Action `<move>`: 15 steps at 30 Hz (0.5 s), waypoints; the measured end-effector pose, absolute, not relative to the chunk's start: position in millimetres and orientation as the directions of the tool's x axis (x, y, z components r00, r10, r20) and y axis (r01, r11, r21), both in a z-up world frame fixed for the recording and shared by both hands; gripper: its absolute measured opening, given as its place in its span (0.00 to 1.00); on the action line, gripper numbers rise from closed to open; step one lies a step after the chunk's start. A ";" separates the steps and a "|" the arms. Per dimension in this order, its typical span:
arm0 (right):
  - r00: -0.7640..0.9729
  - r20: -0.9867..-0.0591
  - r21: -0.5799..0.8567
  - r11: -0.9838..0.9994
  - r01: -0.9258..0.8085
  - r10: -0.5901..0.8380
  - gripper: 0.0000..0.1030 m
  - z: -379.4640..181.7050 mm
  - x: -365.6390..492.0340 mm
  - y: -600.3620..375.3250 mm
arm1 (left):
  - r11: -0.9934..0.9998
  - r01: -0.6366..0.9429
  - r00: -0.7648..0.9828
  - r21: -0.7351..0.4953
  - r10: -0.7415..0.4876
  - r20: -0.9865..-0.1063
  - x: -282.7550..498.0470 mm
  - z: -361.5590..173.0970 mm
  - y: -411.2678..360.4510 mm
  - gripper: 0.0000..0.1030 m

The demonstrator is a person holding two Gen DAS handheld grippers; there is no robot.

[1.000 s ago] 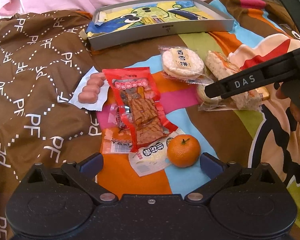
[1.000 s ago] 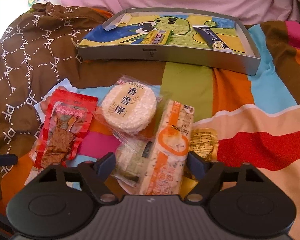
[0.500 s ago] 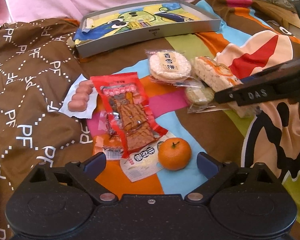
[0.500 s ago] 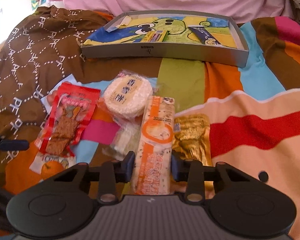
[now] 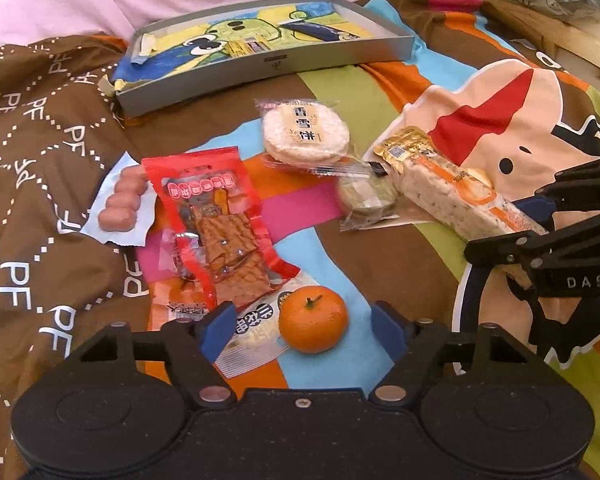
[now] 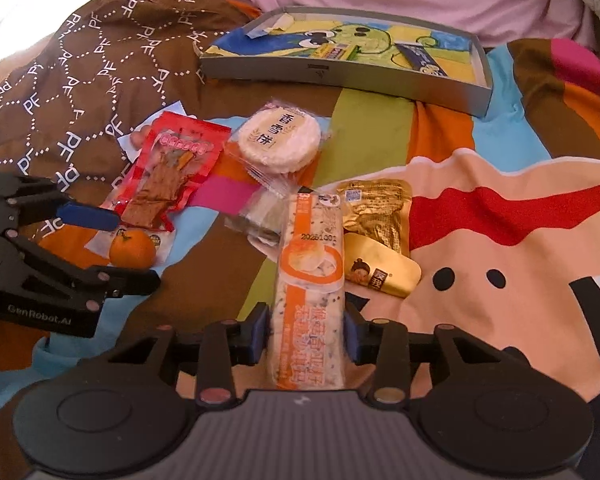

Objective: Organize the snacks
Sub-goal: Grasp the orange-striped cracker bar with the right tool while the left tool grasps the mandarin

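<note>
Right claw (image 6: 306, 338) clamped on orange rice bar (image 6: 310, 280), its near end hidden, left claw (image 5: 302, 334) apart over half-covered mandarin (image 5: 313, 319)

A brown blanket (image 5: 32, 152) is patterned with white dotted diamonds and letters; a grey shallow tray (image 6: 340, 74) is lined with a yellow, green and blue cartoon; a long snack packet (image 6: 310, 280) is printed orange and white, speckled

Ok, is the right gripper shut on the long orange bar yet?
Yes. The right gripper has both blue pads pressed against the sides of the long orange bar, no gap visible.
</note>
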State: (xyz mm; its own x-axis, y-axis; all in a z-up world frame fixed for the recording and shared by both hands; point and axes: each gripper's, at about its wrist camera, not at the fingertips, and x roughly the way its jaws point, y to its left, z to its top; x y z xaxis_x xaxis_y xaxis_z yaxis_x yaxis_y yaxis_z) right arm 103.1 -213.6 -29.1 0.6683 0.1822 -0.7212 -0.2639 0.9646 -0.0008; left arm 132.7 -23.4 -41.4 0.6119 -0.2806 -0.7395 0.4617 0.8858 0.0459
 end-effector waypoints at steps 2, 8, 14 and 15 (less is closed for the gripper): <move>0.675 -0.711 0.023 0.965 -0.260 0.199 0.51 -31.6 104.2 -214.3 | 0.886 0.463 0.602 0.029 -0.290 -0.744 134.7 -41.8 -22.4 0.65; 0.695 -0.679 0.105 0.969 -0.225 0.235 0.58 -40.6 109.8 -220.7 | 0.886 0.463 0.573 -0.033 -0.327 -0.752 135.7 -42.7 -22.7 0.44; 0.707 -0.665 0.116 0.969 -0.218 0.239 0.48 -41.8 107.4 -219.7 | 0.898 0.436 0.582 -0.055 -0.328 -0.744 134.0 -43.0 -24.3 0.38; 0.711 -0.661 0.113 0.969 -0.220 0.239 0.46 -41.6 105.7 -219.1 | 0.899 0.434 0.584 -0.054 -0.327 -0.743 133.2 -43.0 -25.0 0.38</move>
